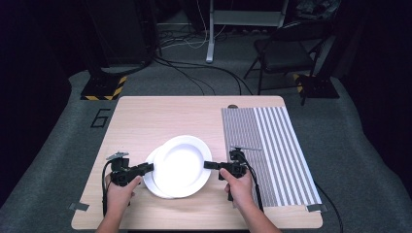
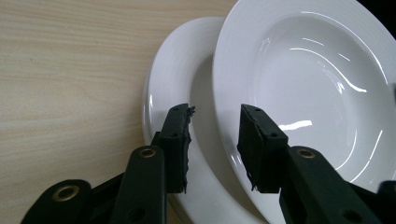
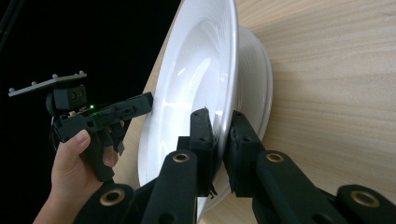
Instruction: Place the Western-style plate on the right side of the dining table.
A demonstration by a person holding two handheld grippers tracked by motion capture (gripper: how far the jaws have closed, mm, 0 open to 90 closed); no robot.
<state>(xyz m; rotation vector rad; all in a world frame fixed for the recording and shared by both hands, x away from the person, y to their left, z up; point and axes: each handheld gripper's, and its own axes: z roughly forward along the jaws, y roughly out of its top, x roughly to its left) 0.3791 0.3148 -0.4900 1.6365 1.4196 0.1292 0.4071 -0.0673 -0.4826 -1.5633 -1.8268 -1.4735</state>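
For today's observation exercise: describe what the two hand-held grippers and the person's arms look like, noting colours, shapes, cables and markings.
The left gripper and the right gripper are black pistol-grip tools with two flat-padded jaws and brass-coloured rivets at the joints. A grey plate with small studs tops each. A black cable trails from each toward the person. A small green light glows on the left one. The forearms are bare, with no sleeves in sight.
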